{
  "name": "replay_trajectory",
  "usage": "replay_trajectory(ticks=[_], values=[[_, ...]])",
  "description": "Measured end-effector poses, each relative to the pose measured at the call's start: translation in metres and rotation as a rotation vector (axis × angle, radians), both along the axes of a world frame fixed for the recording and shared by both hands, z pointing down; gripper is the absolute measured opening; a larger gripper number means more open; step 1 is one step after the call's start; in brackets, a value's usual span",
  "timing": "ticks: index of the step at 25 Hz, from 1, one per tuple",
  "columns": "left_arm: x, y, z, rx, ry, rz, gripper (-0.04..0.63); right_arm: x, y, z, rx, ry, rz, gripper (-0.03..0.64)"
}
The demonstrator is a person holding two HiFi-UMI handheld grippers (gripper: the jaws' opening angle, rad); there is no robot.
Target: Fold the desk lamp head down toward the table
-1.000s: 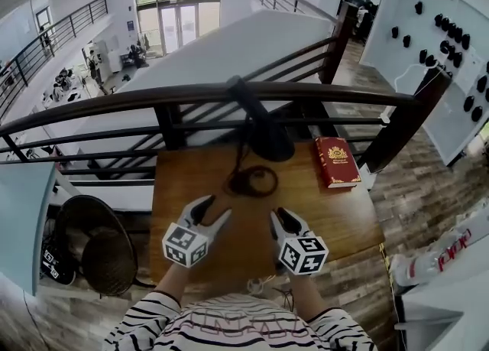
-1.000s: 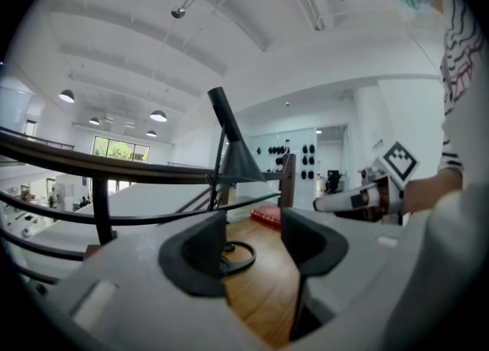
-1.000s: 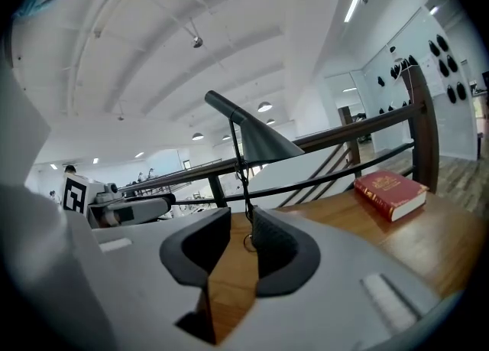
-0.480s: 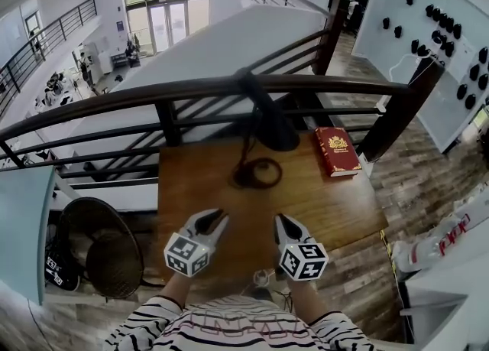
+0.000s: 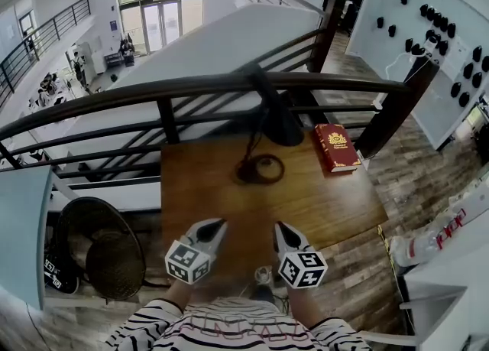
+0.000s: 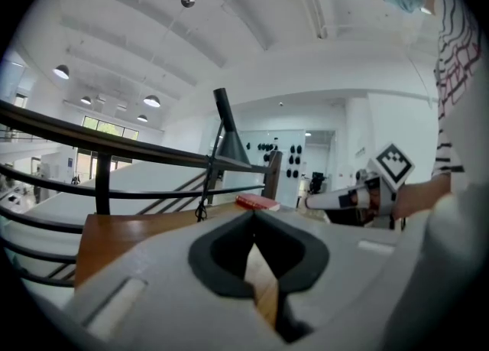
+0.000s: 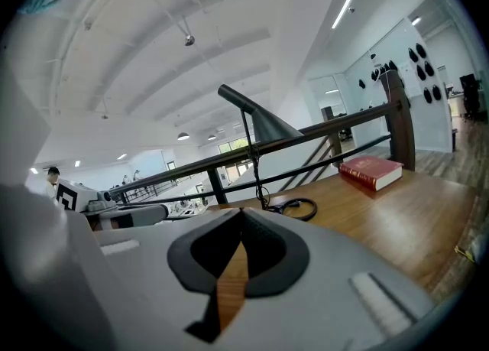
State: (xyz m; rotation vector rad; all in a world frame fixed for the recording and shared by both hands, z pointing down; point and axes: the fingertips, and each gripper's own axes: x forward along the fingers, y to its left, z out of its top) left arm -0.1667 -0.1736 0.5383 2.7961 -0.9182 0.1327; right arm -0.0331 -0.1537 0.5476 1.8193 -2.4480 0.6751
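Observation:
The black desk lamp stands at the far side of the wooden table, its cone head raised on a slanted arm above the ring base. Both gripper views show the lamp head up high and far ahead. My left gripper hovers near the table's front edge, shut and empty. My right gripper is beside it, also shut with nothing between its fingers. Both are well short of the lamp.
A red book lies at the table's far right. A dark railing runs behind the table, right at the lamp. A floor fan stands left of the table. A small cable lies at the front edge.
Both grippers have drawn back from the table's middle toward its front edge and sunk a little. Their jaws, open a second ago, have closed.

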Motion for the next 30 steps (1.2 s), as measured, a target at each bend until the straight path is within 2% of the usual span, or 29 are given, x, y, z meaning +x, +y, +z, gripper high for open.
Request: replay_trajectory(ticks=[13, 30], values=[[-0.03, 0.055, 0.012, -0.019, 0.004, 0.037, 0.002, -0.042, 0.054, 0.01, -0.011, 0.021, 0.028, 0.002], [-0.046, 0.098, 0.006, 0.003, -0.006, 0.034, 0.002, -0.053, 0.097, 0.002, 0.013, 0.022, 0.059, 0.002]])
